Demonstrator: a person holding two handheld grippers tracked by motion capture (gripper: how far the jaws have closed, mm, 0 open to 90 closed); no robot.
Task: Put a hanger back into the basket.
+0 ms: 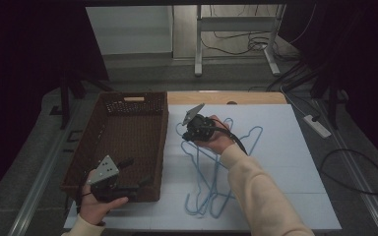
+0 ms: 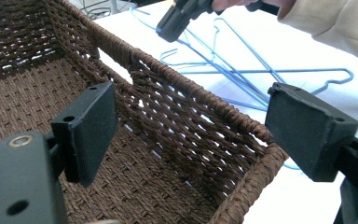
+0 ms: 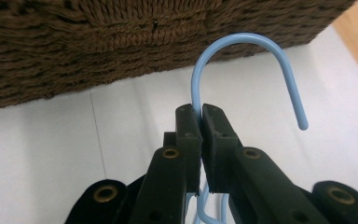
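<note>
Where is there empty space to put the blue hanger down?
The brown basket is empty inside, so its floor is free. The white mat is bare right of the blue hangers, out to its edge. It is crowded between the basket and the right gripper, where wires overlap.

The left gripper [image 1: 128, 174] is held low with jaws spread wide, while the right gripper [image 3: 200, 112] is raised, jaws pinched together.

Dim, dark-edged high view; gripper views brighter (near jaws slightly soft), no glare.
</note>
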